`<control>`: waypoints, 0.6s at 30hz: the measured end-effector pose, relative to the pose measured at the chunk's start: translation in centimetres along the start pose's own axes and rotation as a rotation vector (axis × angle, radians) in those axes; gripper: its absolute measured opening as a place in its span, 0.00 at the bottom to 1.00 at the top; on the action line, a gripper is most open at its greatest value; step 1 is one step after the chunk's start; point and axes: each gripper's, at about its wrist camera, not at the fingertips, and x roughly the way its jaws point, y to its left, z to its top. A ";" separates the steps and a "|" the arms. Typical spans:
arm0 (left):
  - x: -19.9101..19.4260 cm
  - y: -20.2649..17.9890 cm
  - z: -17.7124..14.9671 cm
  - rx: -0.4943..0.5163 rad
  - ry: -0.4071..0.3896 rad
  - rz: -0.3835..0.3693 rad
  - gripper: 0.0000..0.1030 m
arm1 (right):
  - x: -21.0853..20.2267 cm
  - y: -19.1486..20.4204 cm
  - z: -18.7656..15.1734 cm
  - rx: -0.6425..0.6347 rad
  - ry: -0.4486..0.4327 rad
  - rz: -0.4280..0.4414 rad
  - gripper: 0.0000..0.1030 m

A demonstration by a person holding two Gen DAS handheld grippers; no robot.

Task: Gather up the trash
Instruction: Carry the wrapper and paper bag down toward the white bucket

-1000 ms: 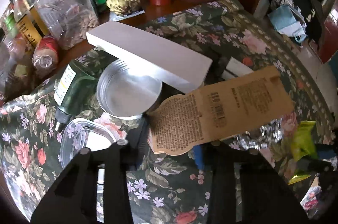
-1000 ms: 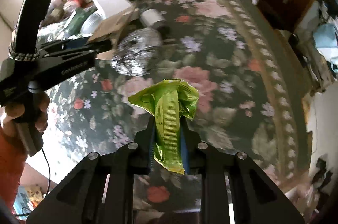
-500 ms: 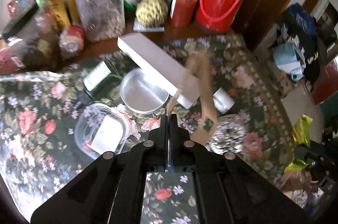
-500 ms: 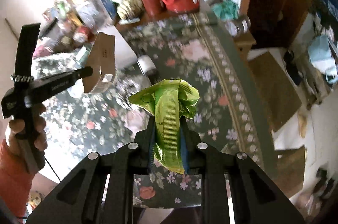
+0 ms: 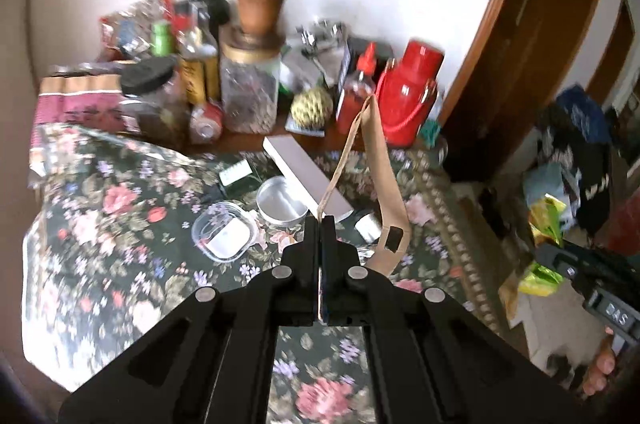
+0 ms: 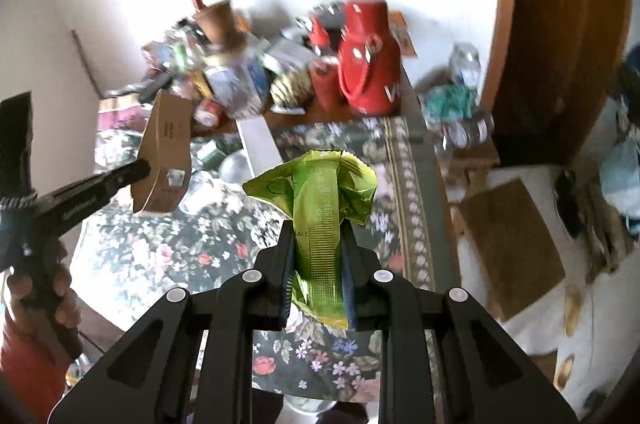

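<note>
My left gripper [image 5: 320, 224] is shut on a brown cardboard package backing [image 5: 376, 176] and holds it in the air well above the floral tablecloth [image 5: 120, 224]. The cardboard also shows in the right wrist view [image 6: 166, 152], at the tip of the left gripper [image 6: 140, 170]. My right gripper [image 6: 318, 236] is shut on a crumpled green foil wrapper [image 6: 320, 196], held high above the table. The wrapper also shows at the right of the left wrist view [image 5: 546, 220].
On the table lie a white box [image 5: 308, 176], a round tin [image 5: 282, 204], a clear plastic container [image 5: 224, 236] and a small roll [image 5: 368, 226]. Jars, bottles, a red jug [image 5: 408, 104] and a custard apple [image 5: 312, 106] crowd the back. A wooden door [image 6: 560, 44] stands right.
Both grippers rose well above the table and pulled back. The cardboard was lifted off the table and now hangs upright in my left gripper. The green wrapper stays gripped.
</note>
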 end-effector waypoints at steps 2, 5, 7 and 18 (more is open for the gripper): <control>-2.7 -0.5 -0.6 -0.026 -0.046 0.022 0.00 | -1.2 0.2 0.5 -0.028 -0.029 0.025 0.18; -5.8 -1.0 -1.0 -0.043 -0.097 0.041 0.00 | -2.6 0.8 0.8 -0.058 -0.066 0.048 0.18; -7.6 -1.2 -1.3 -0.043 -0.129 0.057 0.00 | -3.8 1.2 0.8 -0.069 -0.094 0.065 0.18; -17.4 0.0 -4.7 -0.040 -0.279 0.010 0.00 | -11.7 6.0 -3.0 -0.090 -0.234 0.058 0.18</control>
